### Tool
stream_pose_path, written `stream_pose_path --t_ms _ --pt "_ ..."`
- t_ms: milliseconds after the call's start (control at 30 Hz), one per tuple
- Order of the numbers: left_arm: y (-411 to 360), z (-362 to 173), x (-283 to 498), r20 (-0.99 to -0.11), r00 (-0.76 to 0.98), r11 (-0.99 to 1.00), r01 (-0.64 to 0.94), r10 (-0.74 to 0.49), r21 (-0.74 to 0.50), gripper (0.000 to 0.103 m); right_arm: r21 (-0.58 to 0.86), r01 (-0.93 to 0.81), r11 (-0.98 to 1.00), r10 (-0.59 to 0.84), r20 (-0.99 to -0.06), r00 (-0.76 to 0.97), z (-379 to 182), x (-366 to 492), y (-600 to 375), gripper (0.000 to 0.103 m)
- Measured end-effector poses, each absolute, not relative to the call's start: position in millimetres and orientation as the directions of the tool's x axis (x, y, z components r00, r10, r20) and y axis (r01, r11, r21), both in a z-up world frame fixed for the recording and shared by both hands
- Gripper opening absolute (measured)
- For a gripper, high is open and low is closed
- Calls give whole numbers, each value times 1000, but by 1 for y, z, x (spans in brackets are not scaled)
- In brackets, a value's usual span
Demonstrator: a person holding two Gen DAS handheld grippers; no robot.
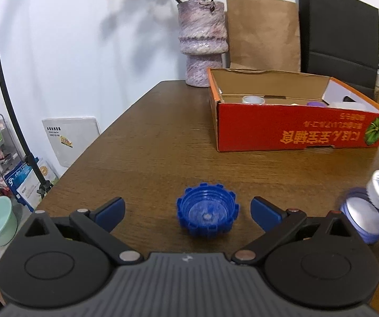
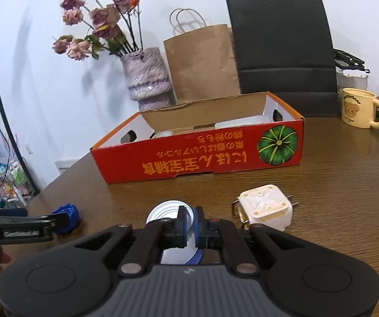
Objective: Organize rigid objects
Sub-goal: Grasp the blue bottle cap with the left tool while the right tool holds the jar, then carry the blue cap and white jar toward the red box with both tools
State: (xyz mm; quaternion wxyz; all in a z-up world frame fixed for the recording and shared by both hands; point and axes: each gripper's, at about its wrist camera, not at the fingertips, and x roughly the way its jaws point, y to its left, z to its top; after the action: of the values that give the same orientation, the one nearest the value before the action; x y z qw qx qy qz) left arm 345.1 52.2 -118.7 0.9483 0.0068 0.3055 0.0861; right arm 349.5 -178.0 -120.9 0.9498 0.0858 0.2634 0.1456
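Red cardboard box (image 1: 295, 129) sat open-topped toward the far side of the wooden table (image 1: 149, 145), clearly the drop-off: a silver cap and a few pale items already lay inside, only partly visible over the wall. Loose pieces near the front edge were what's left to sort. Left gripper (image 1: 188, 207) had its jaws spread wide, blue pads flanking the blue cap (image 1: 207, 212) with clear gaps on both sides, not touching; cap lay open side up flat on the table, so it looked lined up for a straight pinch across the ribbed rim. Right gripper (image 2: 190, 223) was clamped down on the rim of a lid (image 2: 169, 211) with a blue edge and silvery-white face, pads pressed on the thin wall, lid tilted. Edge grip made sense, a flat disc gives nothing else to grab. Whether it had cleared the table, couldn't tell. White plug adapter (image 2: 266, 207) lay just beside the right gripper, untouched, prongs pointing away to the right. My read: lid goes to the box next, blue cap follows, adapter last.
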Motion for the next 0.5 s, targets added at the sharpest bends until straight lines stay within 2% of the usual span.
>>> stream_pose_path --t_ms 100,200,300,500 --pt "53 -121 351 -584 794 984 -169 168 53 100 245 -225 943 318 -470 823 -121 350 -181 5" --pt "53 -123 353 -592 791 986 -162 155 42 86 246 -220 944 314 -468 826 -120 352 -182 5" --pt "52 -127 357 -609 782 989 -147 136 32 57 246 -214 945 310 -469 827 -121 352 -182 5" --pt "50 -124 353 -583 802 990 -137 127 27 55 244 -209 947 304 -470 829 -121 353 -182 5"
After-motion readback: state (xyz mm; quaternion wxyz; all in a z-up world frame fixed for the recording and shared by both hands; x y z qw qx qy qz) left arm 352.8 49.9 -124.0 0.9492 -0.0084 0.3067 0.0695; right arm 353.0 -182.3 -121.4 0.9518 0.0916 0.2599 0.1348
